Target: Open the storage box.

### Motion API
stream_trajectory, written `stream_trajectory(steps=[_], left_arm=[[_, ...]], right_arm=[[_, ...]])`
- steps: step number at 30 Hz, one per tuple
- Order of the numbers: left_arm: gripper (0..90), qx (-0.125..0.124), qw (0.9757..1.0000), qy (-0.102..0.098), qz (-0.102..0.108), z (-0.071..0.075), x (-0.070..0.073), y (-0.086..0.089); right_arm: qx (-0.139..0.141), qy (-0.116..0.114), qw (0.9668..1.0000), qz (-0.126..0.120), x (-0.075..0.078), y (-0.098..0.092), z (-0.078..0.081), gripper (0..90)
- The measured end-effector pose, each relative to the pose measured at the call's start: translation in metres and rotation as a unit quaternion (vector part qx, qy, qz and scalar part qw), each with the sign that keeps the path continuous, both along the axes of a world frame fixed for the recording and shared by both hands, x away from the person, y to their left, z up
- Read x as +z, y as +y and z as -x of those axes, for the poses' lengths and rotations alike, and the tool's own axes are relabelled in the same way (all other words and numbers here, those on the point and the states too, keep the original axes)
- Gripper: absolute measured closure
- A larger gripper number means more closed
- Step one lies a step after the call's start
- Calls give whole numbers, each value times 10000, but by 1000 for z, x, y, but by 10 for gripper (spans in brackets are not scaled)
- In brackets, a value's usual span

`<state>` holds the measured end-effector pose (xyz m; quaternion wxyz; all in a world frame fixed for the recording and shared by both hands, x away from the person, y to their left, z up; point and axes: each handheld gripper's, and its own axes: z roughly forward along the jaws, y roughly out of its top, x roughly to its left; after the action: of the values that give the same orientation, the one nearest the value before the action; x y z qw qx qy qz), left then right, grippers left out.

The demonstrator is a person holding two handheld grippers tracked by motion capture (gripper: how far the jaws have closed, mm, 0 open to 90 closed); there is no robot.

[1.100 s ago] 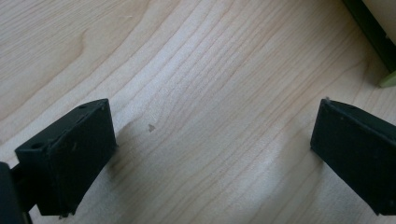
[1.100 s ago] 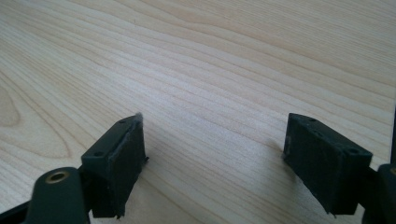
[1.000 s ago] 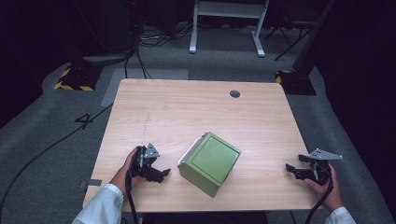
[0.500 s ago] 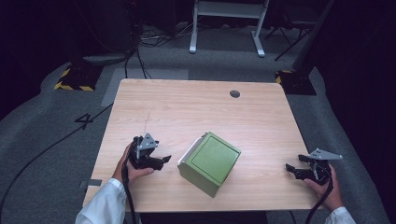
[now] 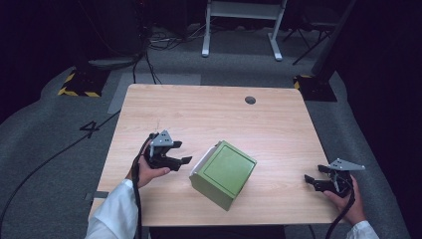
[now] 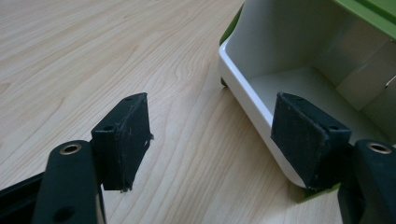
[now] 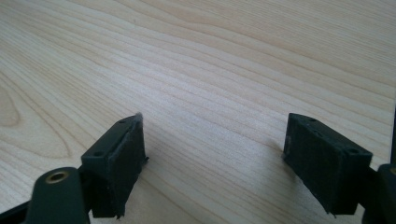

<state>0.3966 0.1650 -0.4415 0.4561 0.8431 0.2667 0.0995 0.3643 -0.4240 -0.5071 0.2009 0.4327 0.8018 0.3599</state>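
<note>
Green bin (image 5: 224, 174) lies on its side just beside the wide-open left gripper (image 5: 180, 160); right gripper (image 5: 312, 181), jaws wide, well apart.

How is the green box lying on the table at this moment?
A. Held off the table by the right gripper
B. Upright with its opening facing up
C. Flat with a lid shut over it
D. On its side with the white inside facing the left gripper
D: the green box lies tipped on the table, and its white inside opens toward the left gripper.

A box (image 5: 223, 173) lies on the counter (image 5: 209, 114) near its front edge, between the left hand-held gripper (image 5: 171, 159) and the right hand-held gripper (image 5: 318, 181).
</note>
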Motion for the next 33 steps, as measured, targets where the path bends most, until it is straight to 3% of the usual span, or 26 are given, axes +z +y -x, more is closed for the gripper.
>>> stream_trajectory(steps=[1,4,9,15,20,25,30,33], left_arm=[[280,-71,9999,-3,-77,-3,0,-5],[280,-165,9998,94,-65,-6,-1,-11],[253,-523,9983,212,-123,-14,-6,-27],[245,-670,9971,304,-187,-21,-9,-40],[229,-707,9962,389,-328,-27,-16,-50],[228,-615,9946,535,-643,-31,-28,-56],[191,-612,9942,629,-622,-32,-33,-55],[192,-610,9935,634,-721,-32,-34,-57]], right_arm=[[-1,0,10000,1,0,0,0,209],[-1,-1,10000,0,0,0,0,209],[0,0,10000,0,0,0,0,209],[0,0,10000,0,0,0,0,209],[-1,0,10000,0,0,0,0,209],[0,0,10000,1,0,0,0,209],[-1,1,10000,0,0,0,0,209],[0,1,10000,0,0,0,0,209]])
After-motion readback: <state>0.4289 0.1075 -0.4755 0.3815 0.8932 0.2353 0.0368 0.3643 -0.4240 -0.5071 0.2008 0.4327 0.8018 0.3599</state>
